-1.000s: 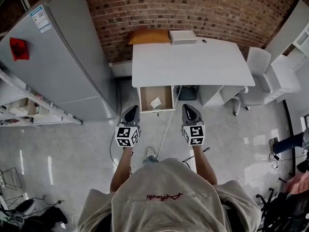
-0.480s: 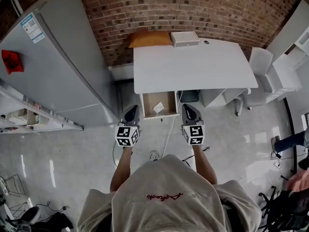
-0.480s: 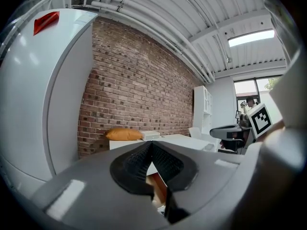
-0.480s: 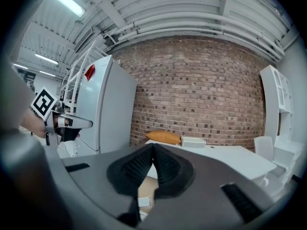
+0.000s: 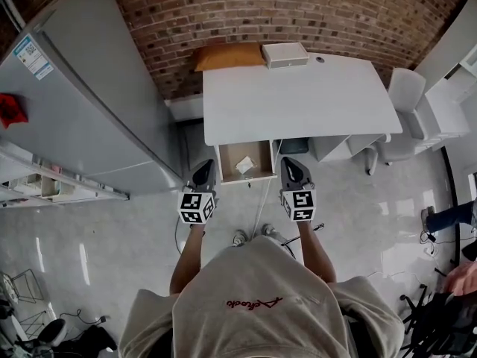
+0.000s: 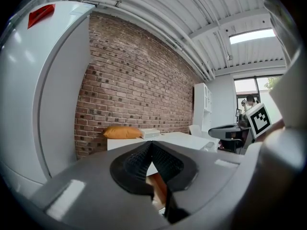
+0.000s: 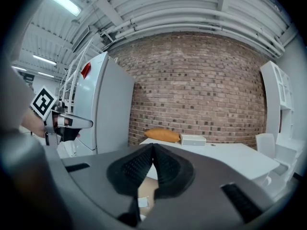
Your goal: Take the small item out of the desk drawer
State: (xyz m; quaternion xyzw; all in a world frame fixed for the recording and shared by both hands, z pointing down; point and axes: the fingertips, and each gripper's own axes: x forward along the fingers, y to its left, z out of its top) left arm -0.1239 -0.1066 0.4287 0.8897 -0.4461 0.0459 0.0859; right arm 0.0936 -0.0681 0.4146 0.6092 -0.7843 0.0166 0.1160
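A white desk [image 5: 298, 99] stands against the brick wall with its left drawer [image 5: 229, 155] pulled out. A small white item [image 5: 244, 165] lies in the drawer's right part, and shows in the right gripper view as a white item [image 7: 143, 202] below the jaws. My left gripper [image 5: 203, 171] hovers just in front of the drawer's left corner, jaws shut and empty. My right gripper [image 5: 291, 170] hangs to the right of the drawer front, also shut with nothing held. In the left gripper view the left gripper [image 6: 151, 145] points at the desk [image 6: 182, 139].
A large grey refrigerator [image 5: 82, 103] stands left of the desk. An orange cushion [image 5: 229, 56] and a white box [image 5: 284, 54] lie at the desk's back edge. A white chair [image 5: 406, 95] and shelving sit at the right. A cable [image 5: 262, 200] runs down the floor.
The view has shifted forward slightly toward the desk. Both grippers stay shut at the same spacing, a little nearer the drawer front.
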